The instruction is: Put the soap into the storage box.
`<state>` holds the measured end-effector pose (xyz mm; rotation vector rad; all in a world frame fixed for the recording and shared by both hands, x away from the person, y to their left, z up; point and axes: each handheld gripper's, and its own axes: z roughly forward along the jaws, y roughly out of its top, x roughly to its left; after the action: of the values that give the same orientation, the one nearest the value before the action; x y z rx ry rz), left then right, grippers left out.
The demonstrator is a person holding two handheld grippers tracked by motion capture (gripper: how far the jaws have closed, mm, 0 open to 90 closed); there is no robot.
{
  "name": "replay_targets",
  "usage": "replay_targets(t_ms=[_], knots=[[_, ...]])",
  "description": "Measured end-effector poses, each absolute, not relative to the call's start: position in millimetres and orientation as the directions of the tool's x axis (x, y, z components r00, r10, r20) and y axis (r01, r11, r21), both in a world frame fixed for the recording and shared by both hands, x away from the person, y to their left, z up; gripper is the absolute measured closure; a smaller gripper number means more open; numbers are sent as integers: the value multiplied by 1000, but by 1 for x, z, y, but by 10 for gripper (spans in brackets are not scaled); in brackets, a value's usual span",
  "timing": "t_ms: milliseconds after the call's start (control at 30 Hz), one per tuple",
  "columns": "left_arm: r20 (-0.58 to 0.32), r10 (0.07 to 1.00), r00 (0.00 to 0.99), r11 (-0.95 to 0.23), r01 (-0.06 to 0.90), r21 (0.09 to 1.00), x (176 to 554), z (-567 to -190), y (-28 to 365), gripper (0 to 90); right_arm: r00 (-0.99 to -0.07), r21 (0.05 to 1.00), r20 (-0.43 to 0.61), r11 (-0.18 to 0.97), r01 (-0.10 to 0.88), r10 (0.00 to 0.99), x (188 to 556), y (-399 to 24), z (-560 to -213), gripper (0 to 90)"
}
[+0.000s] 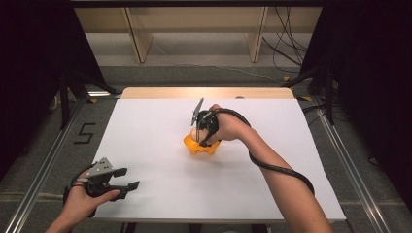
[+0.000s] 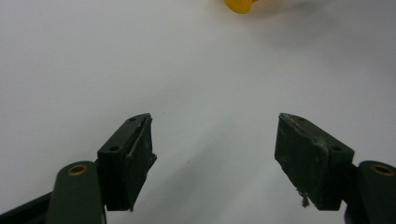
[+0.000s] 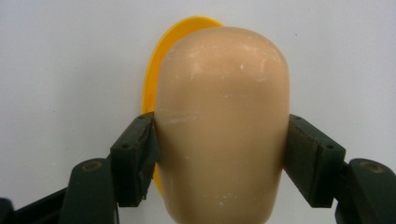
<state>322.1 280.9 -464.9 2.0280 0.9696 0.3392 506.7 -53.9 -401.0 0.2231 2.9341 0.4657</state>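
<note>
At the desk's (image 1: 145,126) near-left corner our left claw (image 1: 130,178) rested with its jaws spread wide and nothing between them. Near the middle, our right claw (image 1: 198,137) pointed down with both pads pressed against the sides of a beige rounded piece (image 3: 222,121), which sat over a yellow holder (image 1: 200,147). We could not tell whether the piece was seated or being lifted. We judged the grasp made; the next move called for a steady, straight lift.

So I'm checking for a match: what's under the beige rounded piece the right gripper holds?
An orange dish peeks out past the beige piece on one side, lying on the white table. The right gripper clamps the piece, which covers the dish's middle.
</note>
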Motion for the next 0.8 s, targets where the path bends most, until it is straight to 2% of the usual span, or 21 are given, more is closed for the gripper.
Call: replay_targets(t_ms=[67,267,333,433,467,500,633,700,733,800], knots=[[-112,739,664,-341,511,789,322,-465,281,276,-978,314,-142,944,102,153,508,-54,-401,335],[-112,739,664,-341,512,788,322,-465,281,275,-979,323,-114,938,126,170,508,-54,-405,335],[-112,739,664,-340,511,789,322,-465,281,276,-978,299,-131,947,117,162,510,-56,-405,335],[-106,740,664,-347,512,786,322,-465,281,276,-976,311,-134,943,121,170,511,-55,-405,335],[-112,739,664,-340,512,789,322,-465,281,275,-979,317,-153,945,80,134,513,-56,-406,334],[-112,740,664,-341,512,789,322,-465,281,275,-969,293,-116,940,175,217,508,-55,-405,334],[-103,740,664,-350,512,784,322,-465,281,275,-970,294,-102,938,184,222,508,-56,-406,330],[-102,743,662,-351,514,783,322,-465,281,275,-968,317,-91,928,194,234,509,-57,-406,309],[-107,740,664,-347,512,786,322,-465,281,275,-959,345,-68,909,235,274,508,-57,-402,284],[-112,739,664,-341,512,789,322,-465,281,275,-961,376,-72,900,221,266,508,-57,-398,282]])
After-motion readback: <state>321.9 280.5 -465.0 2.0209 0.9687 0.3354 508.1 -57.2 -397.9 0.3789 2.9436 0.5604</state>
